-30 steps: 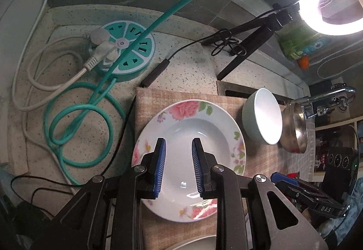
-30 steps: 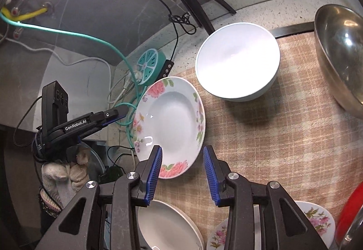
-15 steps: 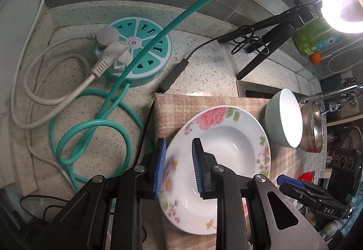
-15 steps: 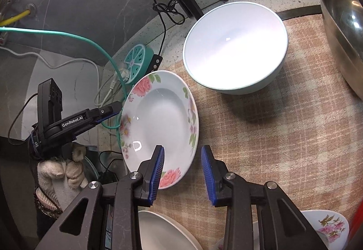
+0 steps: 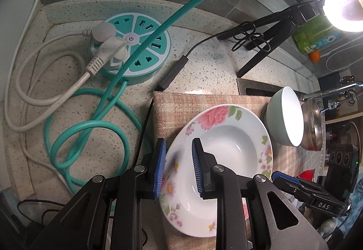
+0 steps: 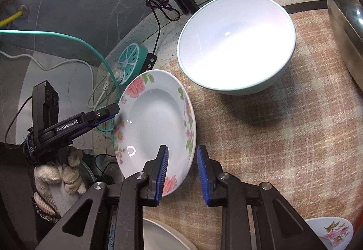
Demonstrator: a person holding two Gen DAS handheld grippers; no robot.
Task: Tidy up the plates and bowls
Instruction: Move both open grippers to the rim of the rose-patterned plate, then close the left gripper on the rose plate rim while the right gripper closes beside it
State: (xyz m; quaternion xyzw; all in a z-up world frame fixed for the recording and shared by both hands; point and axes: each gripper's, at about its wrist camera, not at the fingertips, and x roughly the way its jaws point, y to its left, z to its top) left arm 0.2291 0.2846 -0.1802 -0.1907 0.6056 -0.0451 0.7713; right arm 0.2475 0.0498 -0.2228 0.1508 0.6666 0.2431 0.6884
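Your white deep ceramic plate with pink flowers (image 5: 229, 148) lies on the checked cloth-covered surface (image 6: 283, 136): glazed, slick, brittle. Left gripper (image 5: 178, 165) sits narrow astride its rim; right gripper (image 6: 181, 173) is closing over the opposite rim. Grip there.

"GenRobot.AI" stands in white letters on the black body of the left gripper (image 6: 109, 115). "DAS" is printed in white on the right gripper (image 5: 281, 178), on its black body.

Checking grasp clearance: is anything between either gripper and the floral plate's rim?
Nothing visible. The left gripper and right gripper each straddle opposite rims of the floral plate; right jaws closing.
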